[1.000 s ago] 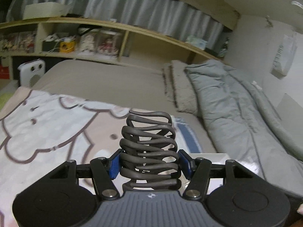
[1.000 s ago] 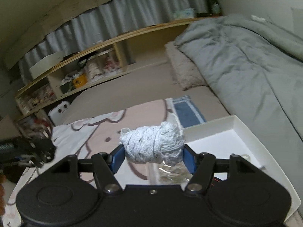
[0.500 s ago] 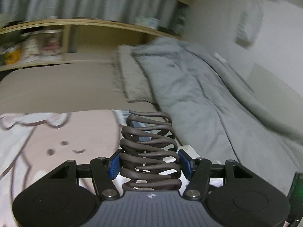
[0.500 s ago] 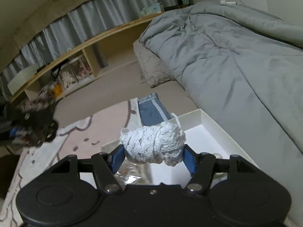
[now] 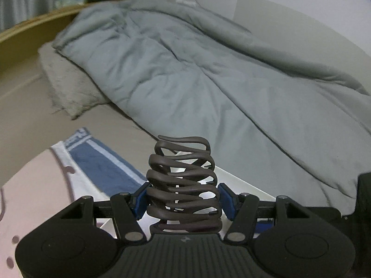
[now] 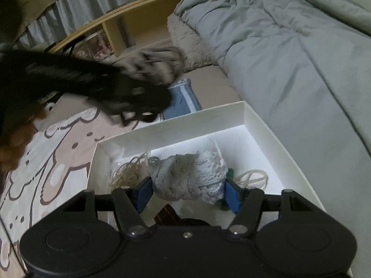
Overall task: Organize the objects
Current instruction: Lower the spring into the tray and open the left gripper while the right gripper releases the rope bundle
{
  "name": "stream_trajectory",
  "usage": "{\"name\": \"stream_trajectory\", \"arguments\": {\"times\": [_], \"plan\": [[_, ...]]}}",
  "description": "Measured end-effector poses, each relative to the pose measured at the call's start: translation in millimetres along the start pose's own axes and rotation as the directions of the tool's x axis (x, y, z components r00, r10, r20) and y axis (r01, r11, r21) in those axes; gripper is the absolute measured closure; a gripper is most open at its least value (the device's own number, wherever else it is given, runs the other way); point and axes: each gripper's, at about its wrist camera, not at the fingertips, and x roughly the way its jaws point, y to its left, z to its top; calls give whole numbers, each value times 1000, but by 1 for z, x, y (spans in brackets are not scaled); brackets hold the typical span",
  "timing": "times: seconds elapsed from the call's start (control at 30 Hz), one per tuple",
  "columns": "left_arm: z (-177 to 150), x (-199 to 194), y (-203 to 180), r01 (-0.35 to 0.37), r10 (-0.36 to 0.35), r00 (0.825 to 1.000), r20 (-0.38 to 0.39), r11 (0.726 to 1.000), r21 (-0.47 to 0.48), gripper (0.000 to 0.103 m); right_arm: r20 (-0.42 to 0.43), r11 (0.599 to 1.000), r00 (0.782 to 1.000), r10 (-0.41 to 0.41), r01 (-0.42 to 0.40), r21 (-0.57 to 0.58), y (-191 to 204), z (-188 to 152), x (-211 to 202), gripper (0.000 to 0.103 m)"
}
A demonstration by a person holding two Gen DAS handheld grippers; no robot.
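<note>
Left gripper (image 5: pixel 183 200): pinching dark hair clip (image 5: pixel 183 185).
Right gripper (image 6: pixel 189 193): pinching lace bundle (image 6: pixel 189 179) — we should lower it into the white box (image 6: pixel 278 139), then release.

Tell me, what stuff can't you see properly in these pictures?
- Box: in the left wrist view the left gripper and its dark coil cover nearly all of it.
- Left gripper in the right wrist view: only a motion-blurred streak.
- Small dark thing in the box: the right gripper and its lace bundle hide most of it.
- Shelf items: too small, part blurred.

Wrist views, angled down, sharing duvet (image 5: pixel 208 81)
</note>
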Motion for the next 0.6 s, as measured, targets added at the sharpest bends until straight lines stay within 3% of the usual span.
{"name": "stream_trajectory", "arguments": {"times": [0.17, 0.23, 0.27, 0.3, 0.43, 0.6], "plan": [[9, 26, -4, 38, -34, 997, -62, 996, 77, 40, -17, 1000, 1000, 11, -11, -6, 2, 0, 8, 37], [10, 34, -7, 25, -17, 996, -83, 995, 100, 29, -20, 1000, 1000, 12, -12, -1, 2, 0, 10, 37], [9, 38, -7, -2, 11, 996, -88, 995, 99, 15, -24, 1000, 1000, 9, -9, 0, 2, -1, 11, 36], [8, 39, -6, -35, 42, 996, -80, 995, 91, 13, -29, 1000, 1000, 7, -7, 0, 1, -2, 12, 35], [2, 41, 4, -43, 42, 995, -91, 999, -8, 13, -62, 999, 998, -5, 7, 32, -5, -3, 16, 33], [-5, 33, 9, -72, 68, 994, -88, 996, -44, 13, -36, 997, 999, 3, -1, 73, -12, 0, 8, 29]]}}
